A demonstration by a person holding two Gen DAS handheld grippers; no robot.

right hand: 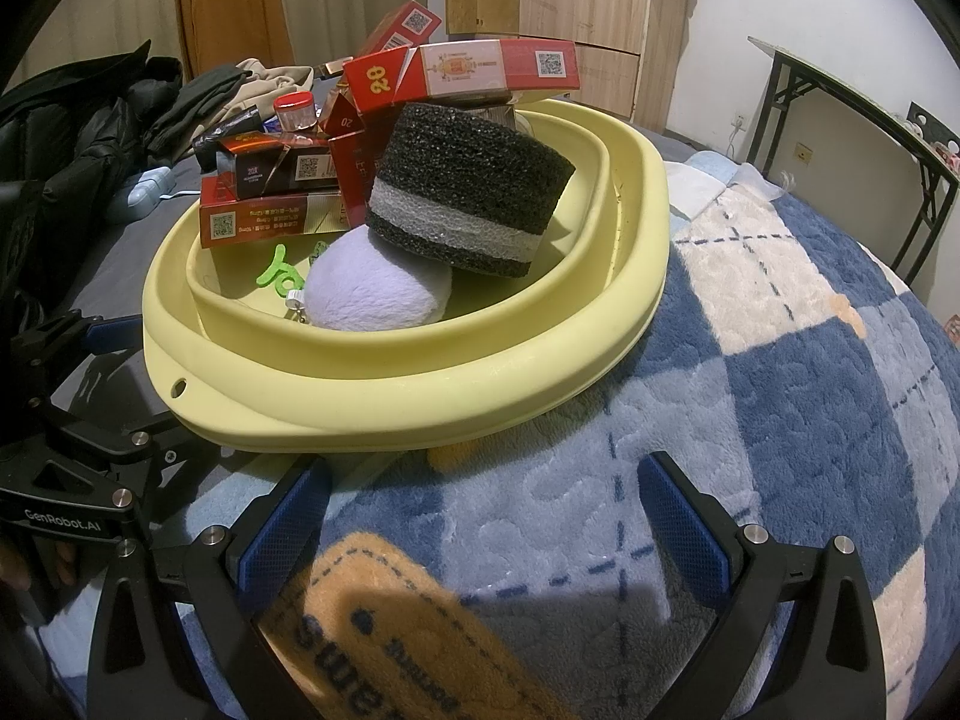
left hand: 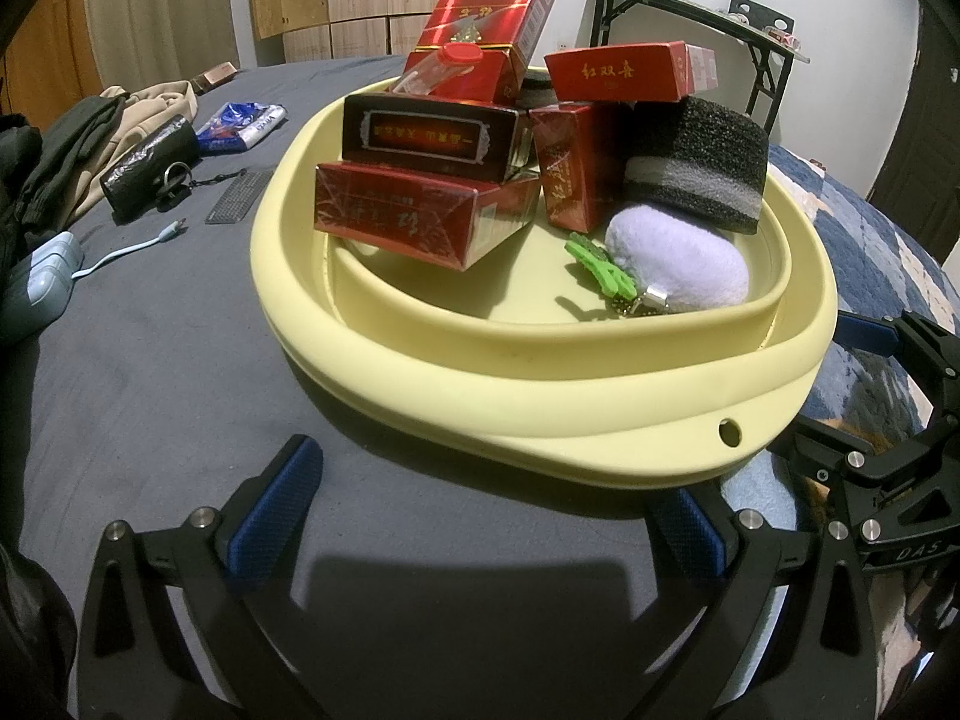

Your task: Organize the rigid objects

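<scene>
A pale yellow basin sits on the bed, holding several red cigarette boxes, a dark box, a red-capped clear bottle, a black-and-grey foam block, a lilac plush pouch and a green clip. My left gripper is open and empty just in front of the basin. My right gripper is open and empty over the blanket, near the basin's right front rim.
Grey sheet left of the basin carries a black pouch with keyring, a blue wipes pack, a comb, a charger and cable, and clothes. A blue checked blanket lies right. A folding table stands behind.
</scene>
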